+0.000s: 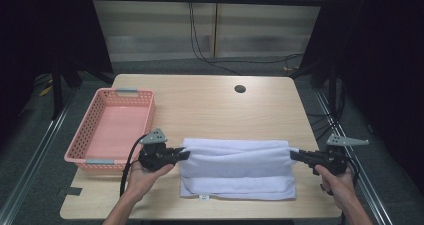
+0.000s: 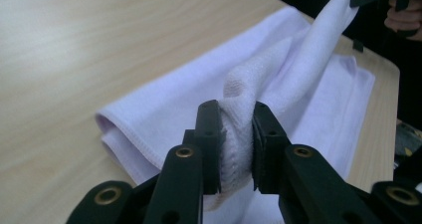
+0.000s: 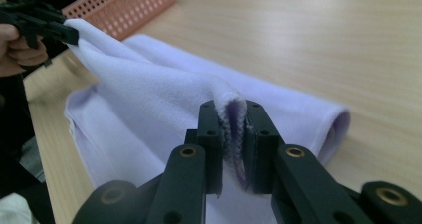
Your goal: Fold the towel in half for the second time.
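1. The lavender towel [image 1: 235,170] lies in the lower middle of the high view, on the near half of the wooden table [image 1: 210,105]. Its long axis runs left to right across the frame, parallel to the table's near edge.
2. It already looks folded at least once: a rounded fold shows along its far side, and layered edges show at the near side, with a small tag at the lower left corner.
3. The upper layer is lifted off the lower one at both short ends, so a further fold seems to be under way and not yet laid flat.
4. The left gripper [image 1: 183,154] pinches the towel's left end; in the left gripper view the cloth [image 2: 238,134] is bunched between narrow jaws.
5. The right gripper [image 1: 295,154] clamps the right end the same way, its jaws close together on a doubled edge [image 3: 233,129].
6. By my judgement, what is left is laying the fold down, letting go, and perhaps moving the towel to the pink basket [image 1: 85,155], which sits at middle left, just beside the left hand [image 1: 142,177].
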`<state>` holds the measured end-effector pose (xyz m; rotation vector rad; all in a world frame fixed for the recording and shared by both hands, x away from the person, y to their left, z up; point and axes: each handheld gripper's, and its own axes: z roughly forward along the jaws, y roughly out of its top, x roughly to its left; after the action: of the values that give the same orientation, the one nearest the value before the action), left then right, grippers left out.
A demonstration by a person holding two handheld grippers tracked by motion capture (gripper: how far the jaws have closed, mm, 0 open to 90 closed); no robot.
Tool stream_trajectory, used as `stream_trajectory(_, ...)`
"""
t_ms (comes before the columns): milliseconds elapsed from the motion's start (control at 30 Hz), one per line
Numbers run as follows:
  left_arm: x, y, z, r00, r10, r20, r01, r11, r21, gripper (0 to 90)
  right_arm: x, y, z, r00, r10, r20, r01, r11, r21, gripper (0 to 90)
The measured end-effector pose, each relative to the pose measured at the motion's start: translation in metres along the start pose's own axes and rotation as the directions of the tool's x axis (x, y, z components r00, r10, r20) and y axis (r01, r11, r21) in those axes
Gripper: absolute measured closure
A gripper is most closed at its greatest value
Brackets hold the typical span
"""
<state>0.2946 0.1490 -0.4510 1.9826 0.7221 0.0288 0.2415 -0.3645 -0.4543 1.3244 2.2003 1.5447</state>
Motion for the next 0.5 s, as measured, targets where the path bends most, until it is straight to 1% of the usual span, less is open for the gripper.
stream_trajectory(33,-0.001,-0.003,0.000,0.9999,-0.010,0.009,0.010,0.9999,0.006,76.3,0.001,-0.004,-0.001,1.0000,-0.001,-0.003,0.001,1.000,0.006,80.6)
stream_trajectory(100,-0.004,-0.008,-0.002,0.9996,-0.008,0.026,0.007,0.9995,0.030,73.8,0.006,-0.010,-0.005,0.9999,-0.013,0.007,0.013,1.000,0.026,78.8)
stream_trajectory(133,-0.006,-0.011,-0.002,0.9997,-0.002,0.026,0.001,0.9991,0.043,73.4,0.009,-0.014,-0.006,1.0000,-0.010,0.001,0.010,0.999,0.033,78.3)
stream_trajectory(167,-0.007,-0.015,-0.003,0.9996,-0.006,0.028,0.005,0.9986,0.053,73.4,0.011,-0.018,-0.008,0.9999,-0.012,0.008,0.011,0.999,0.045,77.5)
stream_trajectory(200,-0.008,-0.019,-0.003,0.9994,-0.014,0.033,0.012,0.9978,0.065,73.3,0.014,-0.021,-0.009,0.9997,-0.018,0.013,0.018,0.998,0.060,76.1)
stream_trajectory(233,-0.010,-0.023,-0.004,0.9995,-0.008,0.031,0.005,0.9968,0.080,72.8,0.017,-0.024,-0.010,0.9996,-0.026,0.014,0.025,0.997,0.076,75.1)
stream_trajectory(267,-0.012,-0.027,-0.005,0.9994,-0.010,0.034,0.007,0.9961,0.088,72.3,0.019,-0.027,-0.012,0.9995,-0.030,0.008,0.030,0.996,0.085,74.2)
stream_trajectory(300,-0.014,-0.031,-0.008,0.9990,-0.020,0.039,0.016,0.9953,0.095,71.4,0.021,-0.030,-0.013,0.9996,-0.026,0.007,0.025,0.995,0.096,72.6)
stream_trajectory(333,-0.016,-0.034,-0.011,0.9982,-0.021,0.056,0.015,0.9952,0.097,69.6,0.024,-0.034,-0.014,0.9995,-0.031,0.004,0.030,0.993,0.115,70.1)
stream_trajectory(367,-0.017,-0.036,-0.013,0.9972,-0.017,0.073,0.010,0.9950,0.099,69.3,0.027,-0.036,-0.015,0.9992,-0.038,0.014,0.036,0.993,0.116,66.9)
stream_trajectory(400,-0.021,-0.039,-0.017,0.9969,-0.014,0.078,0.006,0.9954,0.096,69.0,0.030,-0.038,-0.017,0.9992,-0.038,0.011,0.036,0.994,0.108,66.5)
stream_trajectory(433,-0.023,-0.040,-0.020,0.9964,-0.016,0.084,0.009,0.9963,0.086,68.2,0.034,-0.039,-0.020,0.9992,-0.041,-0.005,0.041,0.994,0.103,64.9)
stream_trajectory(467,-0.024,-0.041,-0.025,0.9938,-0.023,0.109,0.016,0.9979,0.062,67.8,0.036,-0.039,-0.022,0.9989,-0.046,-0.012,0.047,0.994,0.096,64.4)
stream_trajectory(500,-0.024,-0.041,-0.028,0.9939,-0.015,0.109,0.010,0.9988,0.048,67.3,0.040,-0.040,-0.025,0.9986,-0.048,-0.021,0.049,0.996,0.073,66.1)
